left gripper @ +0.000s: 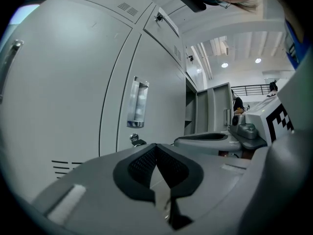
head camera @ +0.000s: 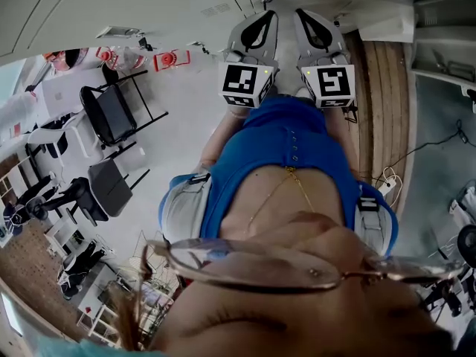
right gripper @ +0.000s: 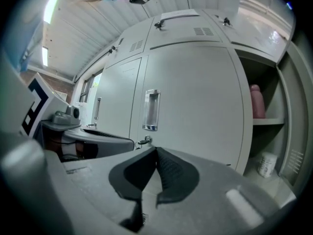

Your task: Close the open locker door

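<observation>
Locker door (right gripper: 296,153) stands swung open at the far 3 o'clock edge of the right gripper view. It's upright, long axis vertical, vent slots low on it. Just inboard is the open compartment (right gripper: 268,131), w/ a pink thing (right gripper: 257,102) on the shelf & a white tub (right gripper: 266,164) below. In the left gripper view the door sits approx. 2 o'clock, further off, past the other gripper. Closed lockers (right gripper: 190,97) fill 12 o'clock.

Right gripper (right gripper: 156,150): jaws together, nothing in them. Left gripper (left gripper: 156,147): same, pinched together, empty.

Judgement: right one's nearer; prob. has to swing out to 3 o'clock, get behind the door & push it back across the compartment.
</observation>
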